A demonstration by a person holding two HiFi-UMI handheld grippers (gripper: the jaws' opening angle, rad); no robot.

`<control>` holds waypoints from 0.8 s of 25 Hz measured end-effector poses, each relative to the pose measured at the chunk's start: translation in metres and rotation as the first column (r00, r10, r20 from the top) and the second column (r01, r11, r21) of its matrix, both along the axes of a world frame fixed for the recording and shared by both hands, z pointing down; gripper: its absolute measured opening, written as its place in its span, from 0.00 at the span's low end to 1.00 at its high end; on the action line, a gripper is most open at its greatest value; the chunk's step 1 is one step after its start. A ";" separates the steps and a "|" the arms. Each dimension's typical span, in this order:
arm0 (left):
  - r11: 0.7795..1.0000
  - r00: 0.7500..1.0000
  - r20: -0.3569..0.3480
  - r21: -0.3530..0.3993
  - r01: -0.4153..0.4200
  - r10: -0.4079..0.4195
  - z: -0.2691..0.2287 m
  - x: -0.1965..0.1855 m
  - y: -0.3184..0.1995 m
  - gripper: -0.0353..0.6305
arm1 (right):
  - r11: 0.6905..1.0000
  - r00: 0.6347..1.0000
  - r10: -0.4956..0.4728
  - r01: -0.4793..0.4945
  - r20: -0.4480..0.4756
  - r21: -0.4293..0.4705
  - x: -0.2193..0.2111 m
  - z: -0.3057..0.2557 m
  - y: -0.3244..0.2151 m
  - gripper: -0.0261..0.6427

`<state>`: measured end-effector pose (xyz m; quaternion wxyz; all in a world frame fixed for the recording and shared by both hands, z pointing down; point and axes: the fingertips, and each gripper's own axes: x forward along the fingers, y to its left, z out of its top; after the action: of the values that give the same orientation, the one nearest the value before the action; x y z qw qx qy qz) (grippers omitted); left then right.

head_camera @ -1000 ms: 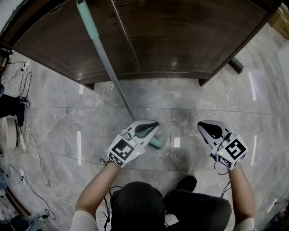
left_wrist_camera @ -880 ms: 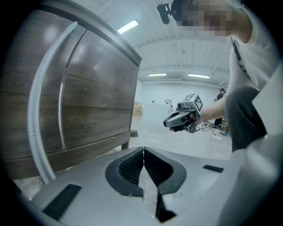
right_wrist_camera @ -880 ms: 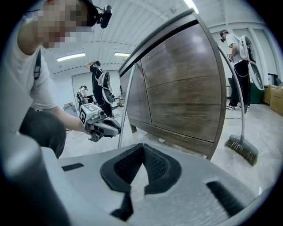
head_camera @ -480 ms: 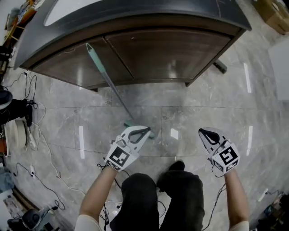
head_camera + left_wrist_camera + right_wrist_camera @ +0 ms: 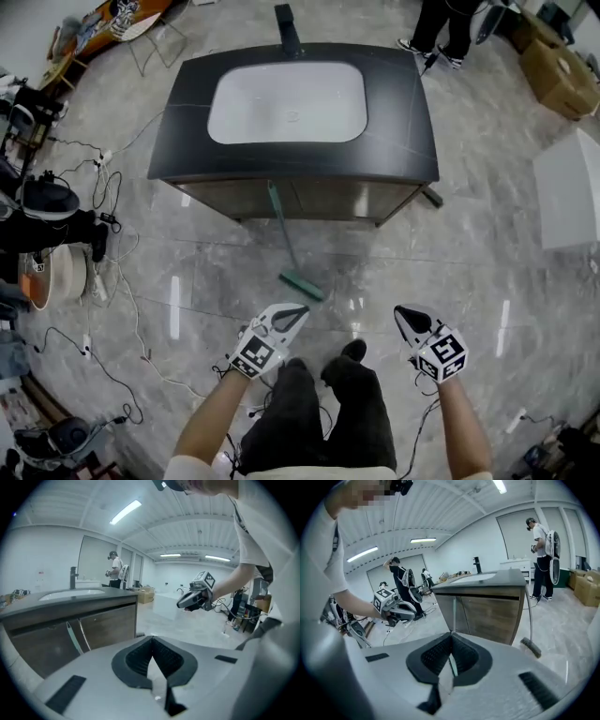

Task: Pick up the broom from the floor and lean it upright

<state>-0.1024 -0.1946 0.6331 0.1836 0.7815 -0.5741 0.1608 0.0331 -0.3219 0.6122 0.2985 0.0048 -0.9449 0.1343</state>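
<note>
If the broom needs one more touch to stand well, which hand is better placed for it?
Left, probably. In the head view the left claw is shut and empty close below the broom. The right claw, also shut and empty, is farther off to the side.

The broom leans against the sink cabinet's front, its head on the floor. Nearer, left claw and right claw hang side by side, well apart from it.

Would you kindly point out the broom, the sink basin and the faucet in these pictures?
broom (image 5: 302,286): head view, on its teal head.
sink basin (image 5: 286,103): head view, middle of the white bowl.
faucet (image 5: 287,30): head view, on its dark body.
</note>
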 end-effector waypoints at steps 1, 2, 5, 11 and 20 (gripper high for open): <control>1.000 1.000 -0.006 -0.002 0.021 -0.021 -0.023 0.000 0.002 0.07 | 1.000 1.000 0.004 -0.004 0.001 -0.013 -0.001 -0.021 0.000 0.04; 0.999 0.999 -0.008 -0.003 0.046 -0.046 -0.044 0.001 0.004 0.07 | 0.999 1.000 0.015 -0.015 0.006 -0.041 0.000 -0.041 0.002 0.04; 0.992 0.991 -0.014 0.001 0.130 -0.130 -0.109 0.001 0.009 0.07 | 0.994 0.998 0.052 -0.049 0.030 -0.100 0.004 -0.099 0.007 0.04; 0.967 0.967 -0.024 0.023 0.255 -0.254 -0.226 0.009 0.021 0.07 | 0.988 0.993 0.106 -0.100 0.046 -0.115 0.017 -0.208 0.009 0.04; 0.925 0.928 -0.010 0.066 0.373 -0.373 -0.335 0.021 0.065 0.07 | 0.999 0.991 0.041 -0.041 0.125 -0.010 0.014 -0.302 0.021 0.04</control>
<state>-0.0811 -0.1299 0.2977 0.1840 0.6635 -0.7176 0.1047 0.0467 -0.3006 0.3102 0.2361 0.0146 -0.9609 0.1441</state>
